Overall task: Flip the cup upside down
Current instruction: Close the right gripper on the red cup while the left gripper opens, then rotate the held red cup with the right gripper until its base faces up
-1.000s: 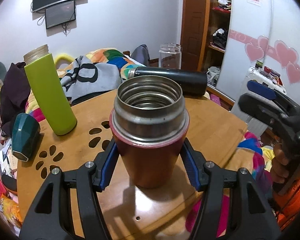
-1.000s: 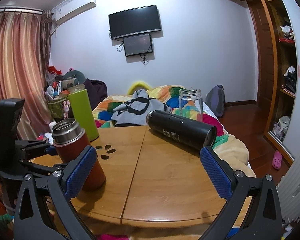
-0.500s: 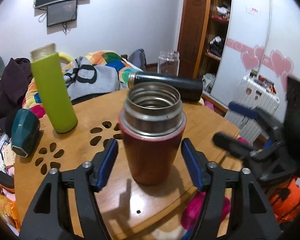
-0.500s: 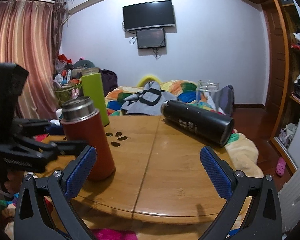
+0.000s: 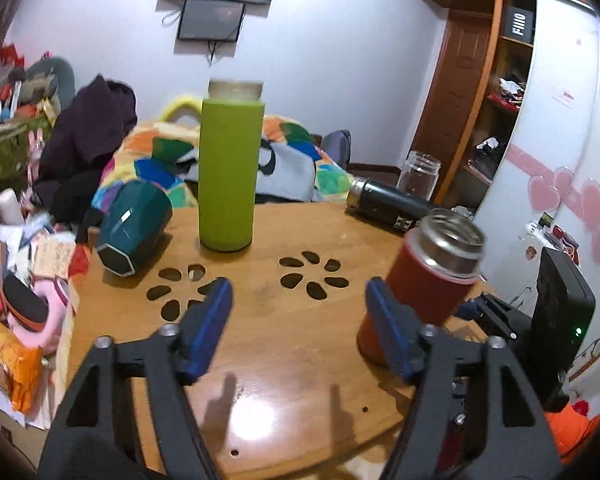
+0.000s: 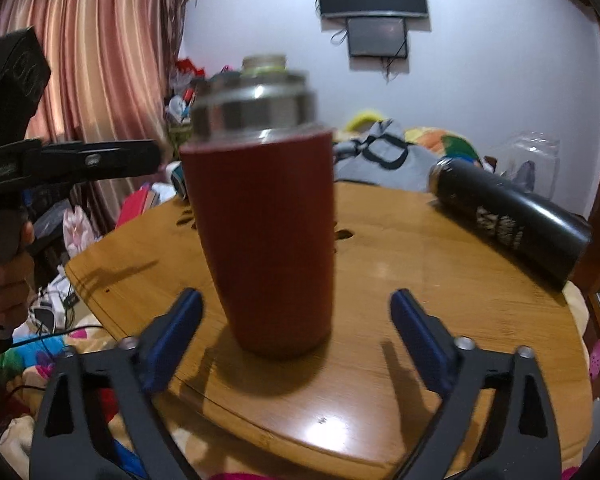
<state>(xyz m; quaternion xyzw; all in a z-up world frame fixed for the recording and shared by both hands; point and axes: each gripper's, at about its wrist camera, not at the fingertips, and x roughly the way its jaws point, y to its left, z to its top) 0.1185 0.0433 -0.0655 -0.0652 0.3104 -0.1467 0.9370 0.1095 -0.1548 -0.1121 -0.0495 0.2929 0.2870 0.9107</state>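
A red cup with a steel rim (image 6: pixel 266 236) stands upright, mouth up, near the front edge of the round wooden table (image 6: pixel 400 276). My right gripper (image 6: pixel 296 332) is open, its blue pads on either side of the cup's base without touching it. In the left wrist view the cup (image 5: pixel 428 280) is at the right, behind my right finger. My left gripper (image 5: pixel 298 326) is open and empty over the table, pointing at the middle.
A tall green bottle (image 5: pixel 228 172) stands at the back. A teal cup (image 5: pixel 134 226) lies on its side at the left. A black flask (image 6: pixel 508 220) lies at the right, with a glass jar (image 5: pixel 418 174) behind it. Clutter and bedding surround the table.
My left gripper has drawn off the red cup and swung left, leaving it standing. My right gripper has moved in close around the cup.
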